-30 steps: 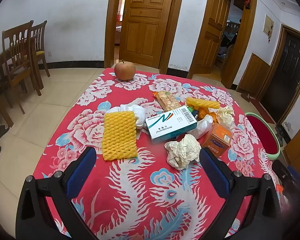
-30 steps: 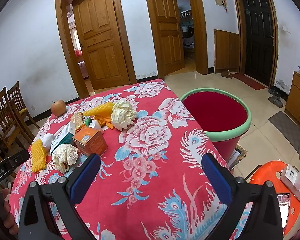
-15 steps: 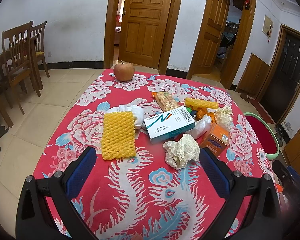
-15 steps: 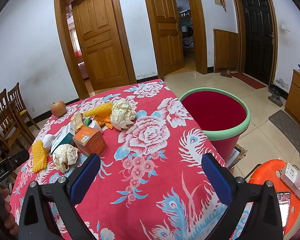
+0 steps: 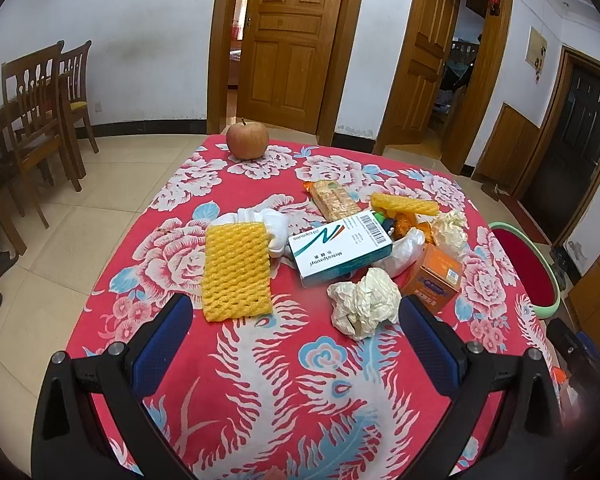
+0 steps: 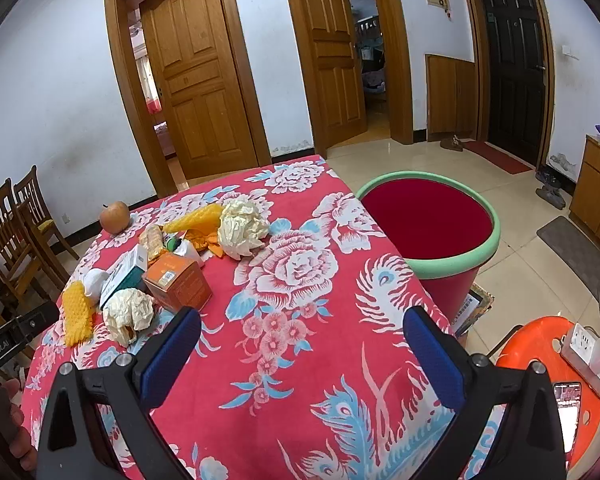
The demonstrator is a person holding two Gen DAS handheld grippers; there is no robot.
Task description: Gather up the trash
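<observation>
Both spread wide and empty: left gripper (image 5: 294, 322) facing crumpled paper (image 5: 363, 307), foam net (image 5: 235, 270) and medicine box (image 5: 340, 247) at table centre; right gripper (image 6: 302, 330) hovering nearer the red bin (image 6: 428, 228), right of table (image 6: 320, 360), positioned for short drops.

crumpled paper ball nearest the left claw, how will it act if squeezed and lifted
The crumpled paper ball looks loosely wadded, so it would probably compress between the pads rather than resist. It likely weighs very little. Its creased, matte surface should grip well, though a loose fold at the edge might tear or slip free.
</observation>
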